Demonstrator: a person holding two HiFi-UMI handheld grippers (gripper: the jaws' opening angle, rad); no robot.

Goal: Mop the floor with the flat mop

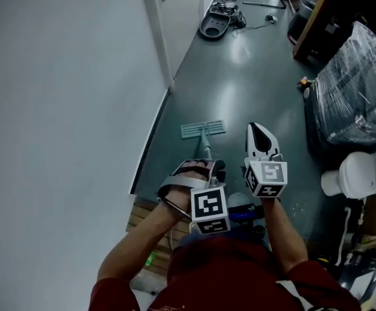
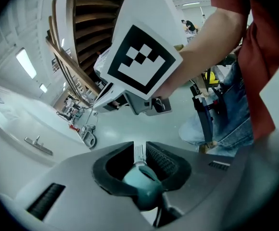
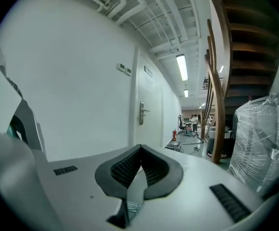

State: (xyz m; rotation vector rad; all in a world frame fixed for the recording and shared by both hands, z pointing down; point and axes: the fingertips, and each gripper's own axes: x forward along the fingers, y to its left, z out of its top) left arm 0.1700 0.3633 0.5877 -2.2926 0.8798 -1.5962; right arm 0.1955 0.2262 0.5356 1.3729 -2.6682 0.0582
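On floor [image 1: 240, 89], flat mop [image 1: 203, 129], L gripper [image 2: 140, 152] fingers clamped on handle [image 2: 142, 183], R gripper [image 3: 140, 154] fingers closed, prob empty

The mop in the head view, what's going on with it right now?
A person seems to be mopping a corridor floor with a flat mop. The left tongs are shut on the mop handle near its teal top end. The mop head lies flat on the floor ahead, close to the white wall. The right tongs are shut with nothing in them, held to the right of the handle and apart from it.
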